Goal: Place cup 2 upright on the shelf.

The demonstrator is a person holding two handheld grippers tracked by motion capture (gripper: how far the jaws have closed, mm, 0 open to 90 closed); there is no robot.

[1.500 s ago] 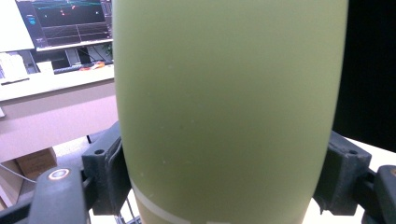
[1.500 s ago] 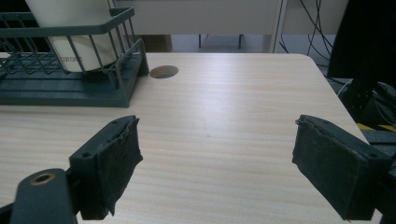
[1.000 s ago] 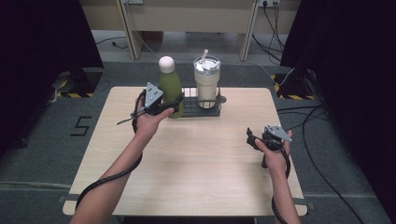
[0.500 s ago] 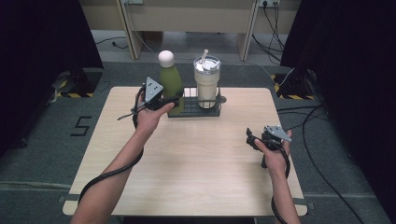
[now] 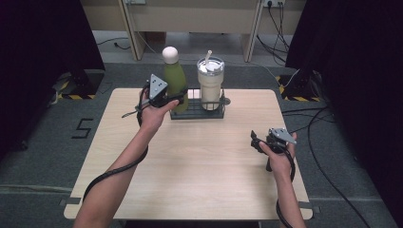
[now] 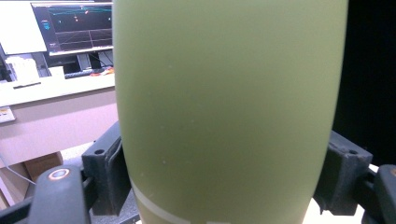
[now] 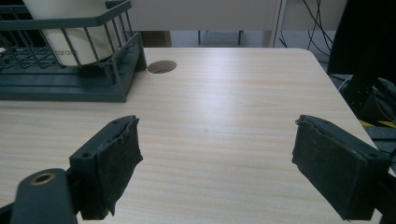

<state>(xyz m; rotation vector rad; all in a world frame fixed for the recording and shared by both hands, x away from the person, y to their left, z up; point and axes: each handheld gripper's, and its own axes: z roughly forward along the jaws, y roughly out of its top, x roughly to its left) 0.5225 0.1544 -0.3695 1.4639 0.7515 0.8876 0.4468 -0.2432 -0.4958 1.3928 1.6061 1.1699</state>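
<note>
Pale wooden desk (image 5: 199, 180): tall olive-green metal bottle (image 6: 229, 107) clamped mid-body between left gripper (image 5: 173, 99) jaws. Judged rigid, smooth, slippery, weighty. Right gripper (image 7: 217, 158) jaws wide, nothing between.

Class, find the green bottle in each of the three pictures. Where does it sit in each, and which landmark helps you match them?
High view: the green bottle stands upper left of centre, at the left end of the dark wire rack.
Left gripper view: centre, close up, clamped between the two black jaws.
Right gripper view: not in this picture.
Shared landmark: the rack, which sits at the top left of the right gripper view.
</note>
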